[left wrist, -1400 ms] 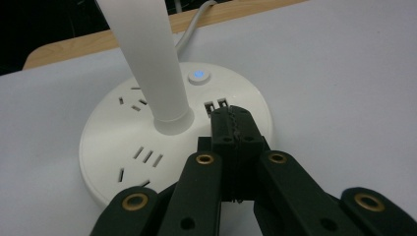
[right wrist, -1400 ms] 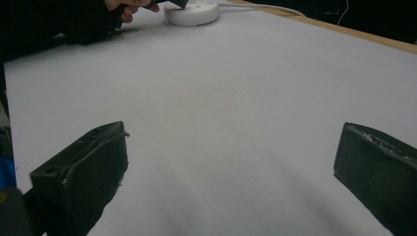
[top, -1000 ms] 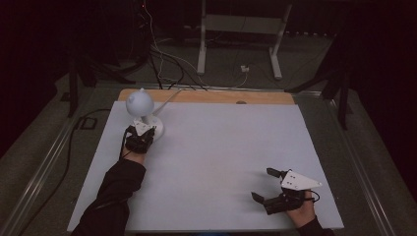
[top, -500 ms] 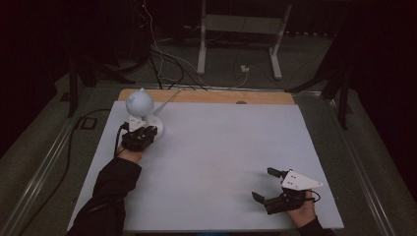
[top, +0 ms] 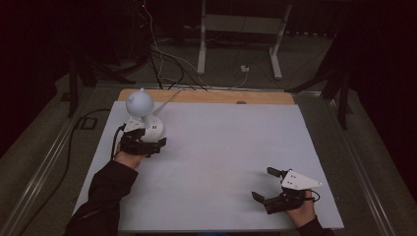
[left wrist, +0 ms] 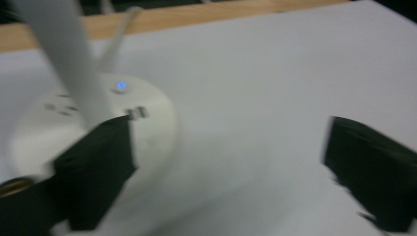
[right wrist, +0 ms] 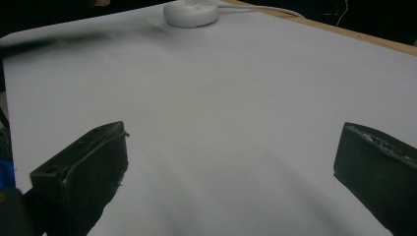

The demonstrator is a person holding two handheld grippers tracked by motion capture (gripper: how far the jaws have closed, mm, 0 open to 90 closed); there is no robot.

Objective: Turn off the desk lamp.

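A white lamp with a round base (top: 153, 130) and a globe head (top: 140, 102) stands at the table's far left. My left gripper (top: 143, 142) hovers just in front of that base. Its jaws have just been opening and now stand wide apart. In the left gripper view (left wrist: 228, 132) the left jaw overlaps the lamp base (left wrist: 152, 118), which carries a small blue light (left wrist: 120, 86), and the pads press on nothing. My right gripper (top: 263, 183) rests near the front right, open over bare table (right wrist: 233, 132). The lamp base (right wrist: 191, 12) sits far off in that view.
The white table top (top: 226, 142) has a wooden strip (top: 211, 96) along its back edge. The lamp's white cord (top: 167, 101) runs off over that strip. Behind stand metal frame legs (top: 201, 44) and floor cables (top: 162, 59). Rails flank the table.
The left gripper's jaws have spread from narrow to wide, and the hand has lifted slightly off the lamp base. The right gripper has stayed put.
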